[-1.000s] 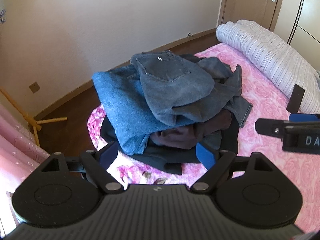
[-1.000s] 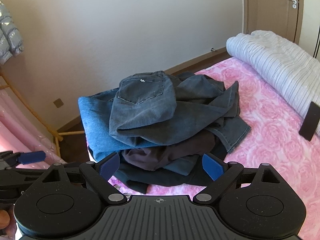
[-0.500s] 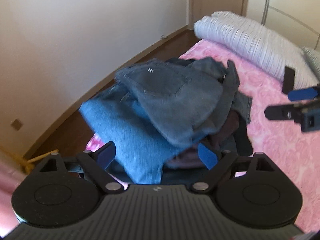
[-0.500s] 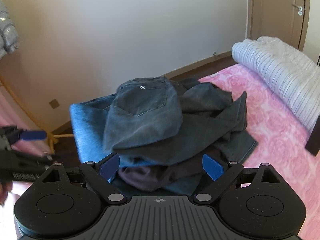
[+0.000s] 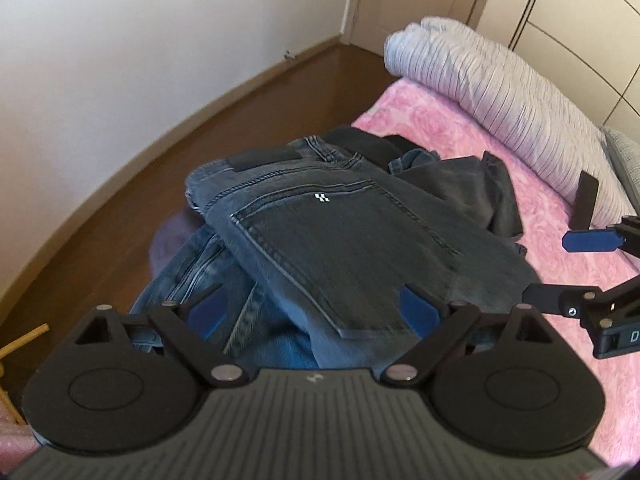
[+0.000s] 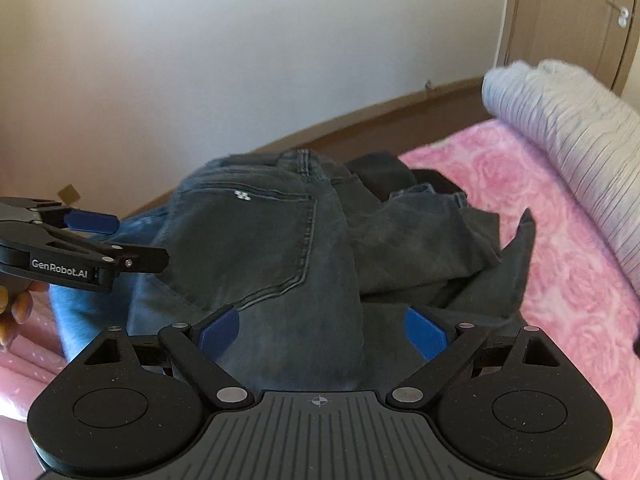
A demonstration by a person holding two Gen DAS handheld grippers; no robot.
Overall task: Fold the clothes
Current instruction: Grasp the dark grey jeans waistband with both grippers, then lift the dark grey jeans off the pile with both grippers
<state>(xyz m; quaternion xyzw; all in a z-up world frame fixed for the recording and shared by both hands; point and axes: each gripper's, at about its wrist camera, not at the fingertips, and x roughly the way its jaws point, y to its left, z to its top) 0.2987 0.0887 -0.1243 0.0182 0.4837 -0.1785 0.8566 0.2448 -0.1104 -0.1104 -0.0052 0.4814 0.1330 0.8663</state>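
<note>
A pile of clothes lies at the corner of the pink bed. On top are dark grey jeans [image 5: 344, 248] with a back pocket facing up; they also show in the right wrist view [image 6: 260, 248]. Blue jeans [image 5: 192, 276] lie under them, seen also at the left of the right wrist view [image 6: 76, 304]. My left gripper [image 5: 312, 312] is open just above the near edge of the pile. My right gripper [image 6: 322, 330] is open over the grey jeans. Each gripper shows in the other's view, open: the right one [image 5: 560, 268], the left one [image 6: 120, 240].
A rolled striped duvet [image 5: 500, 92] lies along the far right of the pink floral bedspread [image 5: 580, 320]. A black phone-like object [image 5: 585, 204] leans by it. Wooden floor [image 5: 120, 200] and a white wall are left of the bed. A door [image 6: 580, 20] is behind.
Both grippers have moved forward and closer to the pile, which now fills much more of both views. Both stay open and hold nothing.
</note>
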